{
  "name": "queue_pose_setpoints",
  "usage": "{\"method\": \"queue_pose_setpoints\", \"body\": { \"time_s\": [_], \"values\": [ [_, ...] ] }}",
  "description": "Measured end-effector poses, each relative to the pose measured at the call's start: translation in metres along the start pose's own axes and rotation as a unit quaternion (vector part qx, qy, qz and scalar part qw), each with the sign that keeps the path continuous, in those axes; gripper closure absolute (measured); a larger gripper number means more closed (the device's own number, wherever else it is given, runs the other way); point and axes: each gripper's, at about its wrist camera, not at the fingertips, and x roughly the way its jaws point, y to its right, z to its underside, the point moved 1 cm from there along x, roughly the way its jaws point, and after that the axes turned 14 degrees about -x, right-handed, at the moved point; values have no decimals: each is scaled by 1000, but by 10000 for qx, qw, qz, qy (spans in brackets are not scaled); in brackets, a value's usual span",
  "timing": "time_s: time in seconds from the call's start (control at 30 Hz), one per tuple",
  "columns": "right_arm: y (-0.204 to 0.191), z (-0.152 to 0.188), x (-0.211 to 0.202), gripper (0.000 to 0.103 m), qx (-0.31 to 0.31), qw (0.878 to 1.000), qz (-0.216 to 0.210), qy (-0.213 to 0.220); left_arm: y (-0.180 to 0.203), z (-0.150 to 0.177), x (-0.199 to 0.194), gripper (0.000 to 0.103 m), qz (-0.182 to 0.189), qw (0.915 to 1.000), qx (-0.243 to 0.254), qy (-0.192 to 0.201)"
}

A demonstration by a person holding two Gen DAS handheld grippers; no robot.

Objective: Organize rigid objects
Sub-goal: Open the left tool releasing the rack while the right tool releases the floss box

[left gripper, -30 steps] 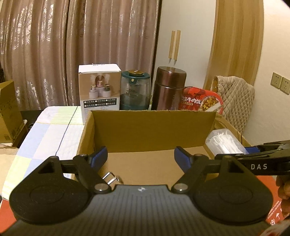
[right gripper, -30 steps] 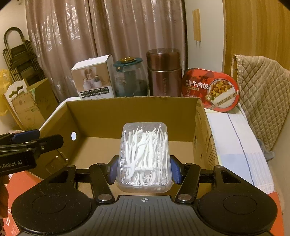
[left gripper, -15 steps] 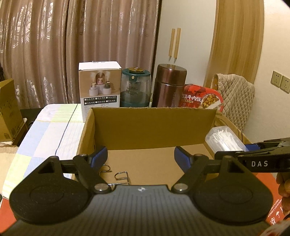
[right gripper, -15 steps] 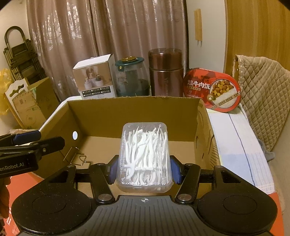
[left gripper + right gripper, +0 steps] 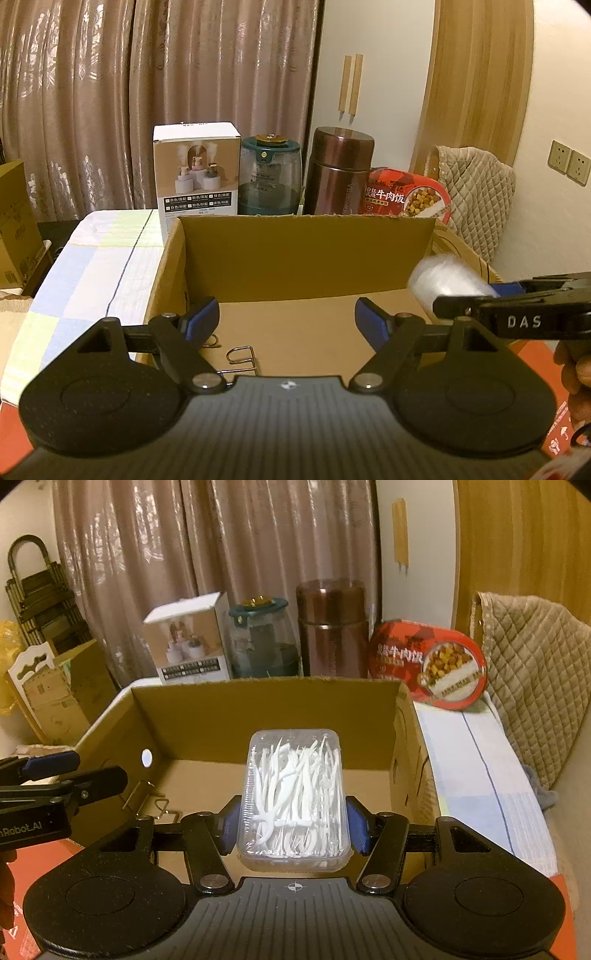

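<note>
An open cardboard box stands in front of me. My right gripper is shut on a clear plastic box of white floss picks and holds it over the box's near edge; the floss box shows blurred at the right of the left wrist view. My left gripper is open and empty above the box's near left part. Metal wire hooks lie on the box floor at the left.
Behind the box stand a white humidifier carton, a teal-lidded jar, a brown metal canister and a red beef-rice meal tub. A quilted cushion lies right. A checked cloth covers the surface at left.
My left gripper has pulled back and up a little, so the wire hooks show on the box floor. My right gripper has moved the floss box slightly left.
</note>
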Motion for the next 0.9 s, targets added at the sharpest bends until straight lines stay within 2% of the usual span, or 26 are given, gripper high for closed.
{"method": "queue_pose_setpoints", "body": {
  "time_s": [0.1, 0.37, 0.57, 0.7, 0.9],
  "values": [
    [4, -1, -7, 41, 91, 9997, 69, 202, 0, -1, -2, 26, -22, 10000, -17, 33],
    [6, -2, -42, 40, 221, 9988, 108, 433, 7, -8, -23, 26, 121, 9997, -48, 228],
    [-11, 13, -93, 38, 209, 9981, 5, 572, 16, -2, -62, 26, 187, 9991, 18, 390],
    [-26, 37, -133, 36, 151, 9973, 26, 723, 8, 22, -103, 24, 130, 9988, -132, 451],
    [-45, 84, -177, 33, 171, 9976, 37, 672, -12, 77, -156, 24, -160, 9987, -392, 266]
  ]
}}
